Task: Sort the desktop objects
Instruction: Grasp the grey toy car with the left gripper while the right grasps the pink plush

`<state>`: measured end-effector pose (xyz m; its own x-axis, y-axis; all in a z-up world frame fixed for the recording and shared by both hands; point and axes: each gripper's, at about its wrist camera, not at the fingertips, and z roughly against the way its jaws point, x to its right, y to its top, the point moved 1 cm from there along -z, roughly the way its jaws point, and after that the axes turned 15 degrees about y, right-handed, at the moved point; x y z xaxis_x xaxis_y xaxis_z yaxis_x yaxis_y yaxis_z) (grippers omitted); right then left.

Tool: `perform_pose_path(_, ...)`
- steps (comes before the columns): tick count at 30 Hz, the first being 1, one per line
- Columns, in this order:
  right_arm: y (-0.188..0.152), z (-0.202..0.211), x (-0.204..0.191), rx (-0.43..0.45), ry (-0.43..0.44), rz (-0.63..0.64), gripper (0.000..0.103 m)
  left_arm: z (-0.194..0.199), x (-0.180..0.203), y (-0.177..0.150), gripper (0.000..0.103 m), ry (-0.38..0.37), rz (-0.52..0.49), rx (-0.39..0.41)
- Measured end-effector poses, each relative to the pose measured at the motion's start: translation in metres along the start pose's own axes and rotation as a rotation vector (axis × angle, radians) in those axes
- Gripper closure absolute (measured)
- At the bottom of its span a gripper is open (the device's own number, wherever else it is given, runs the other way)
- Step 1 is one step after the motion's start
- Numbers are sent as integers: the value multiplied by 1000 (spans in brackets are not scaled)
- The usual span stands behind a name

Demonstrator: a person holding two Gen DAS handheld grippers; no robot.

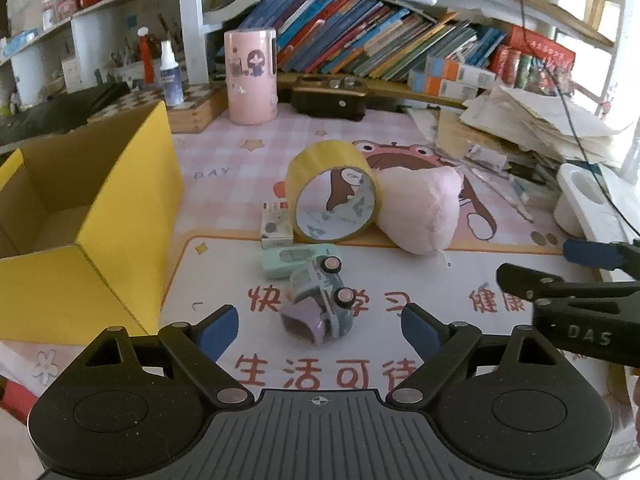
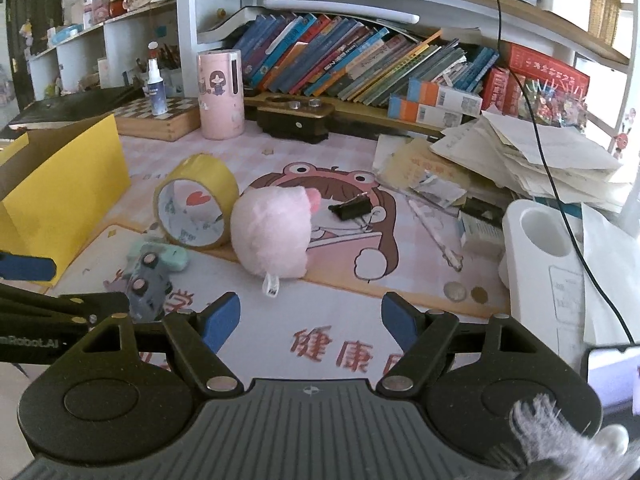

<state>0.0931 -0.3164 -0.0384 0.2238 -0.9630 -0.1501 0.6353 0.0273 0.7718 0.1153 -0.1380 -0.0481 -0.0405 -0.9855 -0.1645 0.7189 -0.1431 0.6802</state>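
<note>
Blue pads tip both tools: the left hand-held gripper [image 1: 320,330] hangs released, jaws spread wide over the counter [image 1: 400,272], nothing between them, and the small toy car [image 1: 324,300] lies tipped on its side just beyond the fingertips. Touching the toy car on its far side is a mint eraser [image 1: 288,260], and behind that a small white box [image 1: 274,226] stands against the yellow tape roll [image 1: 332,192], which sits on edge. A pink plush toy [image 1: 420,212] leans on the tape roll's right side. Left of the tape roll stands the yellow cardboard box [image 1: 120,216], open on top. The right hand-held gripper [image 2: 311,316] is likewise released and empty, with the pink plush toy beyond its left pad.
</note>
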Motion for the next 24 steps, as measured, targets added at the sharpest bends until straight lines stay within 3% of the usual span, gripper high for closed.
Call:
perform_pose_path(8, 14, -22, 22, -20, 27, 2, 25, -30, 16, 7, 17, 50, -5, -57)
perform_pose_path(15, 26, -52, 28, -83, 99, 1, 18, -53, 20, 11, 19, 68, -7, -111)
perform_pose_path(21, 35, -77, 25, -126, 138, 21, 16, -63, 23, 12, 34, 62, -21, -138)
perform_pose_path(24, 40, -87, 24, -136, 160, 14, 15, -66, 24, 10, 50, 49, -33, -153)
